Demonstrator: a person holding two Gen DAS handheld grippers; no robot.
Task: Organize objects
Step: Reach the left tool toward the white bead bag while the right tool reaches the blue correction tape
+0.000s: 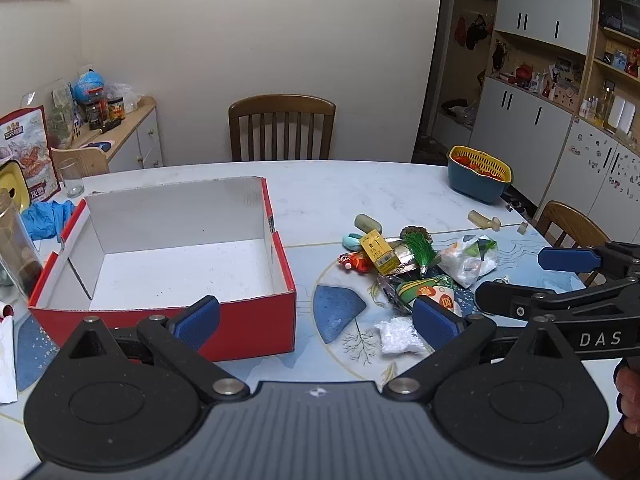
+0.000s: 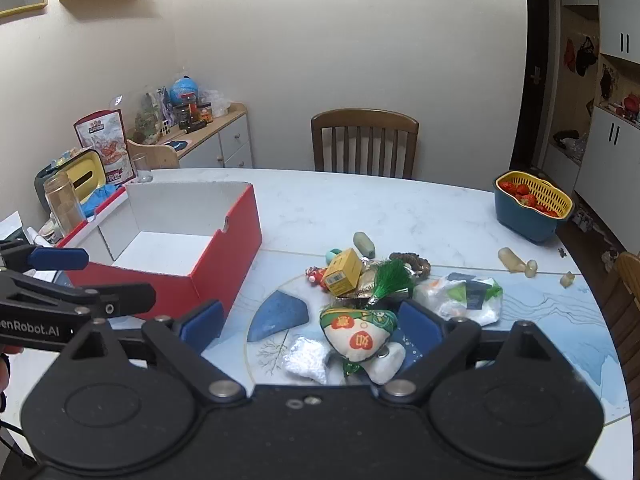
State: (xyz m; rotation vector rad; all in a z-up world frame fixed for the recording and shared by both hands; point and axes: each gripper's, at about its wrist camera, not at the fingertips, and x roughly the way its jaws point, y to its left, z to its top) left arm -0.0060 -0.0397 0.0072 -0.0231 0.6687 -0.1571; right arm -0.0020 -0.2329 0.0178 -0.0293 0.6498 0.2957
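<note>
An empty red cardboard box (image 1: 248, 312) (image 2: 228, 256) with a white inside stands on the table's left. To its right lies a pile: a yellow carton (image 1: 378, 250) (image 2: 343, 272), a green tassel (image 1: 420, 246) (image 2: 390, 278), a white and green pouch (image 2: 358, 334) (image 1: 432, 292), a plastic bag (image 1: 468, 258) (image 2: 464, 294), a white foam lump (image 1: 400, 336) (image 2: 308, 360). My left gripper (image 1: 316, 322) is open and empty in front of the box. My right gripper (image 2: 310, 326) is open and empty, its fingers either side of the pouch.
A blue tub with a yellow strainer (image 1: 480, 176) (image 2: 532, 208) of red fruit stands at the table's far right. Small beige pieces (image 2: 516, 262) lie near it. A glass jar (image 1: 16, 244), blue gloves (image 1: 46, 218) and a snack bag (image 1: 30, 152) are at the left. A chair (image 1: 282, 128) stands behind.
</note>
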